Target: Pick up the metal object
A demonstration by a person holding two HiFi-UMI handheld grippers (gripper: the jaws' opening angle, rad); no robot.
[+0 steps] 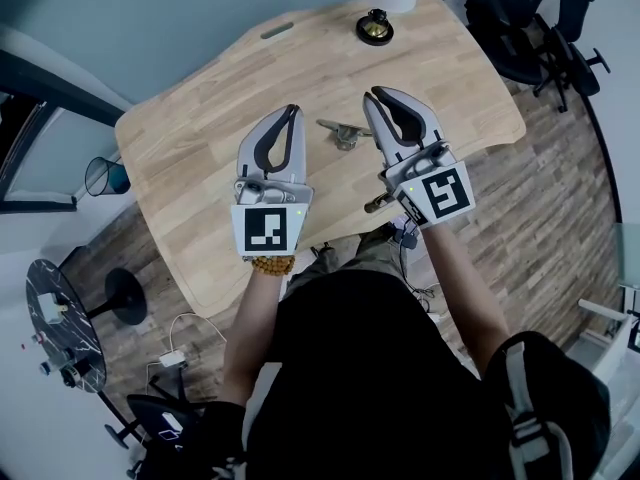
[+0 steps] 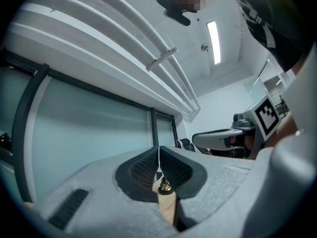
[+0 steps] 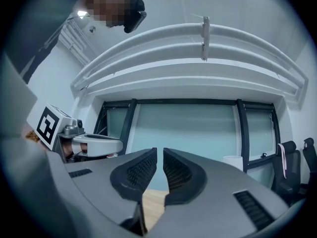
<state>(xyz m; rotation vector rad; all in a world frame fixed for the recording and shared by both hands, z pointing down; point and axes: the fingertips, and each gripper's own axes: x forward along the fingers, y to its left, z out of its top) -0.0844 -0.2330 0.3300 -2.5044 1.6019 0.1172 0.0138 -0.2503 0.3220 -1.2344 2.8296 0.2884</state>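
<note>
Awaiting pickup: metal object (image 1: 345, 133), lying untouched on surface (image 1: 200, 148). Left hand-held gripper (image 1: 293, 110): jaws pressed together, empty. Right hand-held gripper (image 1: 373, 95): jaws a slit apart, empty. Grasp outstanding.

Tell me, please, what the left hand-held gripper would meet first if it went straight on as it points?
The way looks free: the left hand-held gripper points over the table, above the brass-topped object; beyond, probably the glass wall.

Metal object (image 1: 345, 133) on table (image 1: 200, 168) between left tool (image 1: 293, 111) and right tool (image 1: 373, 96); perhaps bell (image 1: 375, 28) behind.
</note>
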